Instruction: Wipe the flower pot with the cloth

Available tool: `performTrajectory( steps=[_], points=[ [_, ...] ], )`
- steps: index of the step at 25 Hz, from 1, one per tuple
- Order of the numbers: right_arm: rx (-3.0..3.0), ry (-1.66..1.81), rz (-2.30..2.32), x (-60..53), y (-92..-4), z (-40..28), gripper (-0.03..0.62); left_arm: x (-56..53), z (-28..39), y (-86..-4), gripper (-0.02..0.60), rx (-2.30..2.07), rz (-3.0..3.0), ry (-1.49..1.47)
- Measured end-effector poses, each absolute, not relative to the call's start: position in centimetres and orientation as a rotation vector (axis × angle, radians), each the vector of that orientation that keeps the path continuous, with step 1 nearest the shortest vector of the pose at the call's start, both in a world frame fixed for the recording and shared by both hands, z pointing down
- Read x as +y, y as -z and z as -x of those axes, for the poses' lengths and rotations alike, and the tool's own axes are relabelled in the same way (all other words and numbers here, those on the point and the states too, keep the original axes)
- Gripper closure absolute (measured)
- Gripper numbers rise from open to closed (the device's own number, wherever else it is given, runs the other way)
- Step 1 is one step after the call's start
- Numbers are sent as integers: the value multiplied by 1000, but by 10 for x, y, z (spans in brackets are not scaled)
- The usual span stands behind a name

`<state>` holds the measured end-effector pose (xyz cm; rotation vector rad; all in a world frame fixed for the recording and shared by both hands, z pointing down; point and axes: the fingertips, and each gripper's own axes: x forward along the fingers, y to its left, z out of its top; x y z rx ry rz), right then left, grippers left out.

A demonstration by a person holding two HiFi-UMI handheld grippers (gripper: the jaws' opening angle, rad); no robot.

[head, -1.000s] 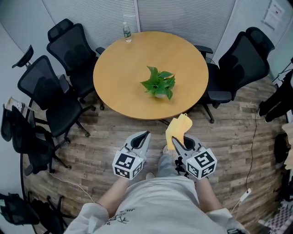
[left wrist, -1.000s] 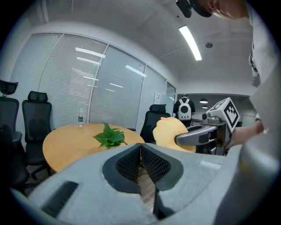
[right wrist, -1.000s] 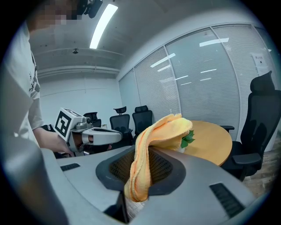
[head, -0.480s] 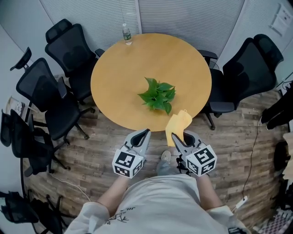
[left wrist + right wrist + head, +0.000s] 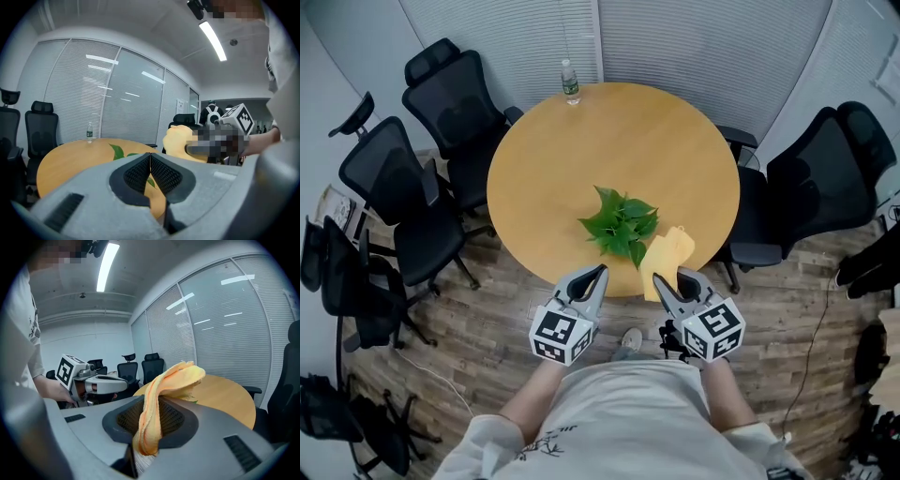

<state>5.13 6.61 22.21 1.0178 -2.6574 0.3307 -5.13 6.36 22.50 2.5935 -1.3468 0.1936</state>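
A leafy green plant (image 5: 622,223) stands near the front of the round wooden table (image 5: 553,159); its pot is hidden under the leaves. My right gripper (image 5: 659,280) is shut on a yellow cloth (image 5: 665,260), which sticks up past the jaws and overlaps the table's front edge. In the right gripper view the cloth (image 5: 161,394) is pinched between the pads. My left gripper (image 5: 596,275) is shut with nothing in it, at the table's front edge, just short of the plant. In the left gripper view a few leaves (image 5: 117,151) show past the shut jaws.
A water bottle (image 5: 570,82) stands at the table's far edge. Black office chairs (image 5: 408,187) crowd the left side and another chair (image 5: 811,187) stands at the right. Window blinds close off the back. The floor is wood plank.
Both grippers have come forward from over the floor up to the table's front edge. The plant now lies just ahead of them. The cloth stays in the right gripper.
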Motion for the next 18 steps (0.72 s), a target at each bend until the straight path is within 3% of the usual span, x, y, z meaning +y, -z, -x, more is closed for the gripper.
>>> performTrajectory(
  steps=[18],
  points=[
    [-2631, -358, -1026, 28, -233, -63, 528, 33, 52, -232, 569, -1345, -2581, -215]
  ],
)
